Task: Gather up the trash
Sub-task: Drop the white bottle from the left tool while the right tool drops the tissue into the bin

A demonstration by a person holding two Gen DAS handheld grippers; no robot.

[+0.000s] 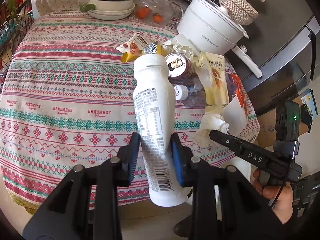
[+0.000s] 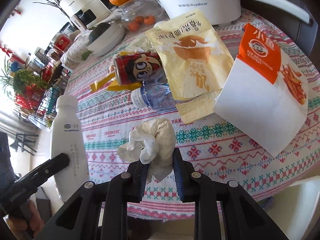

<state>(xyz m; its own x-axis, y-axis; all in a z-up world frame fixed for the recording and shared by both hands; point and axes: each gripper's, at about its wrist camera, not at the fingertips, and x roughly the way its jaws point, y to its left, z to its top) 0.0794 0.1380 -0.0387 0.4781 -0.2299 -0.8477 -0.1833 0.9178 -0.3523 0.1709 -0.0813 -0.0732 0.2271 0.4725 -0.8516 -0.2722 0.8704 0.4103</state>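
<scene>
My left gripper is shut on a white plastic bottle and holds it upright above the near edge of the patterned tablecloth. In the right wrist view the same bottle stands at the left. My right gripper is shut on a crumpled white tissue, which lies on the cloth near the table's front edge. Behind it lie a red can, a crushed clear water bottle, a yellow bread bag and an orange and white snack bag.
A white electric pot stands behind the trash, with a woven lidded basket beyond it. Stacked bowls holding a green squash and a glass jar of oranges sit at the far side. Small snack wrappers lie mid-table.
</scene>
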